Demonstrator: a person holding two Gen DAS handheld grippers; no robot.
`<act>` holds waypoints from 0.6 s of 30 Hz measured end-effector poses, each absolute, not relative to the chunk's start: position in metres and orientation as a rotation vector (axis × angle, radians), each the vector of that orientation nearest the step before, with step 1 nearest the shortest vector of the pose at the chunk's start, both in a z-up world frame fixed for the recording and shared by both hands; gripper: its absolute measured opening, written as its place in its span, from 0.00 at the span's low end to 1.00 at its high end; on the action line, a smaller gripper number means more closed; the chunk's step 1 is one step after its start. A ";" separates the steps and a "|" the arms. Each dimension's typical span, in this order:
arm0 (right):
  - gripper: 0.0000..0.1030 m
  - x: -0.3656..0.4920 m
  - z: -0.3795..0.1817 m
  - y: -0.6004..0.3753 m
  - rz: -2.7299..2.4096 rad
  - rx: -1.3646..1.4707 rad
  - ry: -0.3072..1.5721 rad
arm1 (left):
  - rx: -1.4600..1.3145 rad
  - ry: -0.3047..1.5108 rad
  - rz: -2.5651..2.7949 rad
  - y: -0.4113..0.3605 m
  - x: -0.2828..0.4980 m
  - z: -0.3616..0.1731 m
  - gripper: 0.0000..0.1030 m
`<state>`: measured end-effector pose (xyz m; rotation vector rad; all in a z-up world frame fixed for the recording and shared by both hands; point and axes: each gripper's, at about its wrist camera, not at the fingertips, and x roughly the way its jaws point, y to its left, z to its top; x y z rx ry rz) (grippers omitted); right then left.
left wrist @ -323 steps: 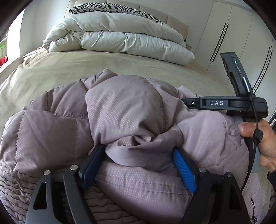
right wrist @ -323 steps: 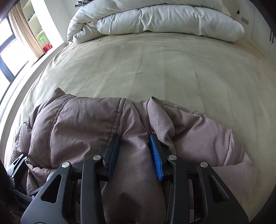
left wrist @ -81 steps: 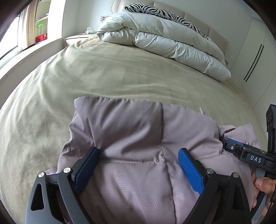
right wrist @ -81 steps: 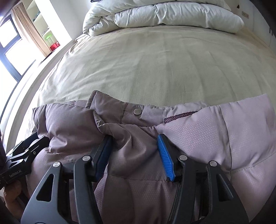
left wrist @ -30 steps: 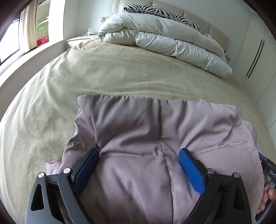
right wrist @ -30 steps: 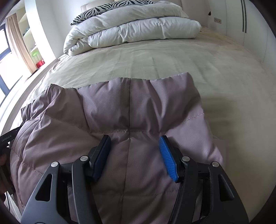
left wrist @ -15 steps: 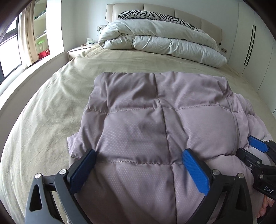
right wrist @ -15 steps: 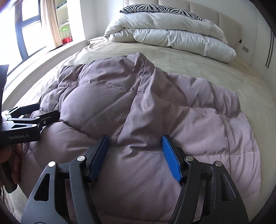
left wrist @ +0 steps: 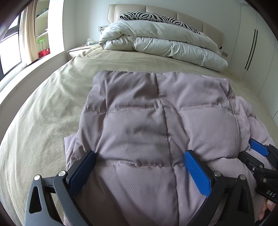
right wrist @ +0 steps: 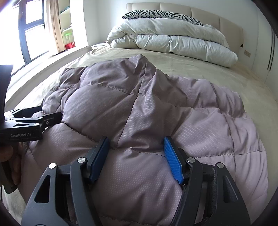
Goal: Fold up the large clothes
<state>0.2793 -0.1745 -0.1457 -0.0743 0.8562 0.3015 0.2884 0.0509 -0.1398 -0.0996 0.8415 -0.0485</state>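
Folded puffer jacket fills centre frame, long axis running left-right. Left gripper wide, straddling near edge. Right gripper opening, padding bulging between pads.

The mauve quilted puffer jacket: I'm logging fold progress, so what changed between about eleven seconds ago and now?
The mauve quilted puffer jacket, then a bunched heap pinched in both grippers, now lies spread in a flatter folded stack on the beige bed sheet. The left hand-held gripper has let go and stands wide open; the right hand-held gripper is opening, padding bulging between its pads. The white duvet and the zebra-striped pillow stayed put.
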 end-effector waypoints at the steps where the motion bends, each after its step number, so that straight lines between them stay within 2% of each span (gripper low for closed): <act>1: 0.65 0.276 -0.140 -0.181 0.325 -0.036 0.862 | -0.117 0.840 -0.059 0.054 0.287 -0.137 1.00; 5: 0.74 0.255 -0.103 -0.224 0.384 0.211 0.824 | -0.203 0.812 -0.098 0.075 0.263 -0.113 1.00; 7: 0.81 0.241 -0.083 -0.253 0.414 0.307 0.772 | -0.273 0.765 -0.114 0.095 0.245 -0.097 1.00; 9: 0.93 0.231 -0.067 -0.286 0.416 0.377 0.726 | -0.349 0.739 -0.155 0.118 0.232 -0.085 1.00; 13: 0.98 0.228 -0.055 -0.359 0.394 0.510 0.744 | -0.574 0.798 -0.198 0.172 0.226 -0.094 1.00; 18: 1.00 0.246 -0.092 -0.429 0.316 0.636 0.902 | -0.756 0.878 -0.259 0.201 0.227 -0.117 1.00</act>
